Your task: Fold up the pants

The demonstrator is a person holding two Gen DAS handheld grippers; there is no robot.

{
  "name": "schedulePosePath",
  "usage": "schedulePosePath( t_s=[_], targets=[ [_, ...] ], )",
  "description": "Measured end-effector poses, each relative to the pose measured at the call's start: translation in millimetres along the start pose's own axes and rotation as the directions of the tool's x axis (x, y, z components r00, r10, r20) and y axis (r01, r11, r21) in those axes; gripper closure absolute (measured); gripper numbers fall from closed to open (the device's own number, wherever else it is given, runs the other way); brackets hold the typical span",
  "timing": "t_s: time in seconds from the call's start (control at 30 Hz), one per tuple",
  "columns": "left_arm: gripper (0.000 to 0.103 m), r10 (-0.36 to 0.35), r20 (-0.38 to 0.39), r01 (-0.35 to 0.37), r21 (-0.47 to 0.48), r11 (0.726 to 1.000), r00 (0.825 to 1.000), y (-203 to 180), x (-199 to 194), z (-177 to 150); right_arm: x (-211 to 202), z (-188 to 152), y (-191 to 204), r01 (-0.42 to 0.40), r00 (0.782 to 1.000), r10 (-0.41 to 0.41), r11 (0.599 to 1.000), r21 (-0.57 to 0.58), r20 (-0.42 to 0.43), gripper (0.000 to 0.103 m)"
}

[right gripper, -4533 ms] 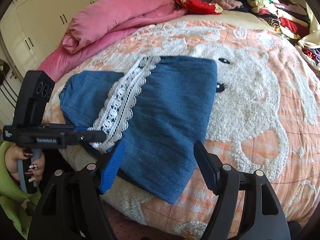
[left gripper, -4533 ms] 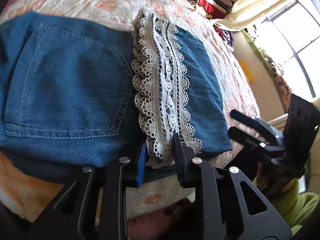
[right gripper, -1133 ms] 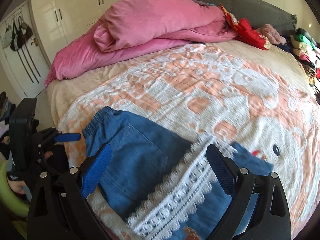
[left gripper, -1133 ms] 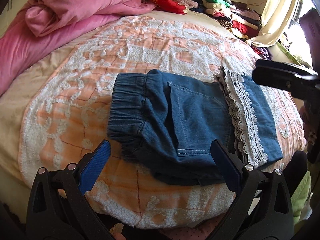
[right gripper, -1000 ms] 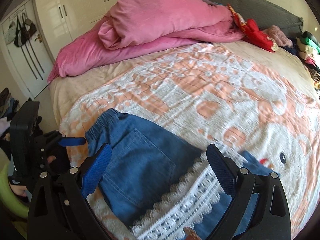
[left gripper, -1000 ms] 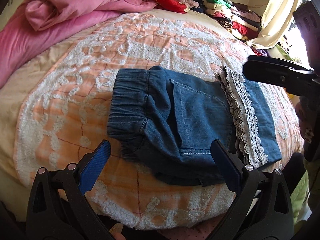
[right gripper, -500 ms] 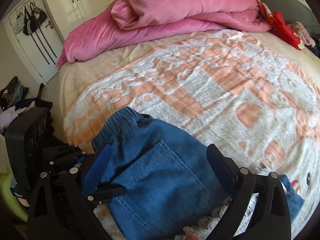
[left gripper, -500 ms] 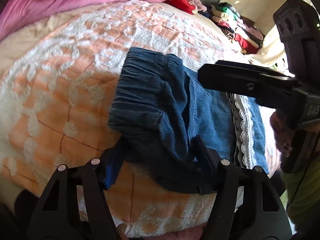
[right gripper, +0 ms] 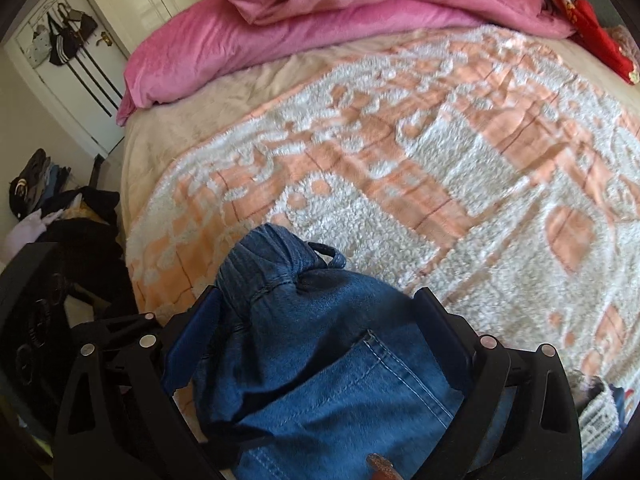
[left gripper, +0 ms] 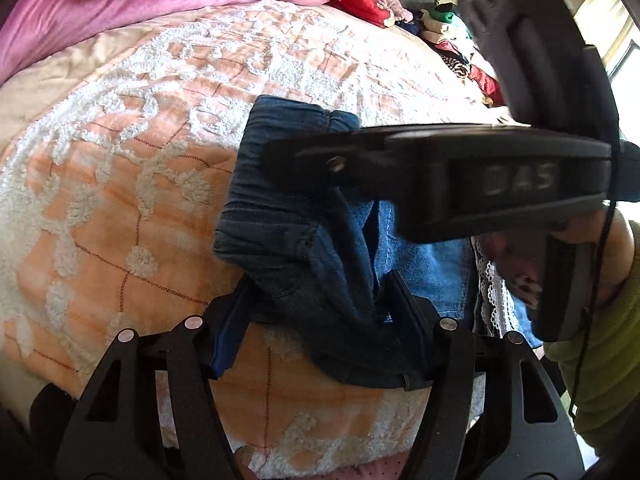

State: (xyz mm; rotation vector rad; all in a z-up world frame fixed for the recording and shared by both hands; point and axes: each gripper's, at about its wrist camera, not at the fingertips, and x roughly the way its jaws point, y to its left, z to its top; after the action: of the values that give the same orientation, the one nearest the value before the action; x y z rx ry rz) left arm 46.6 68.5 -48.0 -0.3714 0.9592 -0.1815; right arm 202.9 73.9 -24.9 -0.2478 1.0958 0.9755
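The blue denim pants (left gripper: 280,208) lie folded on the orange and white bedspread (left gripper: 120,184), elastic waistband toward the left, white lace hem (left gripper: 494,300) at the right. My left gripper (left gripper: 316,312) straddles the near waist corner, its jaws close around the bunched denim. My right gripper (right gripper: 316,320) straddles the far waist part of the pants (right gripper: 320,360), jaws wide with cloth between them. The right gripper's body crosses the left wrist view (left gripper: 460,176) and hides the middle of the pants.
A pink duvet (right gripper: 340,12) is piled at the head of the bed. Stacked clothes (left gripper: 460,40) lie along the far right side. Dark clothes (right gripper: 72,220) sit on the floor left of the bed, near a white door (right gripper: 80,40).
Both grippers moved from the lace hem to the waistband end. Over the last half second they came down onto the waist and their jaws narrowed around the denim.
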Motion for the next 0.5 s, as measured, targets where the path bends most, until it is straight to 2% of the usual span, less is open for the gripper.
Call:
schedulePosePath(
  t_s=[0.07, 0.13, 0.2, 0.33, 0.5],
  targets=[
    [0.046, 0.002, -0.001, -0.002, -0.001, 1.0, 1.0, 0, 2, 1, 5, -1, -1, -0.017, 1.0, 0.017, 1.0, 0.002, -0.005, 0.016],
    [0.046, 0.002, -0.002, -0.002, -0.003, 1.0, 1.0, 0, 3, 2, 8, -2, -1, -0.062, 0.998, 0.062, 0.998, 0.002, -0.01, 0.04],
    [0.046, 0.0, -0.003, 0.0, -0.002, 1.0, 1.0, 0, 3, 3, 6, -4, -1, -0.091, 0.996, 0.091, 0.996, -0.004, -0.001, 0.053],
    [0.046, -0.012, 0.002, 0.012, -0.004, 1.0, 1.0, -2, -2, 8, -9, -8, 2, -0.102, 0.994, 0.102, 0.995, -0.021, 0.031, 0.062],
    [0.049, -0.085, 0.02, 0.085, -0.004, 0.996, 0.996, -11, -17, 15, -45, -18, -4, -0.138, 0.985, 0.137, 0.99, -0.001, 0.101, 0.063]
  ],
)
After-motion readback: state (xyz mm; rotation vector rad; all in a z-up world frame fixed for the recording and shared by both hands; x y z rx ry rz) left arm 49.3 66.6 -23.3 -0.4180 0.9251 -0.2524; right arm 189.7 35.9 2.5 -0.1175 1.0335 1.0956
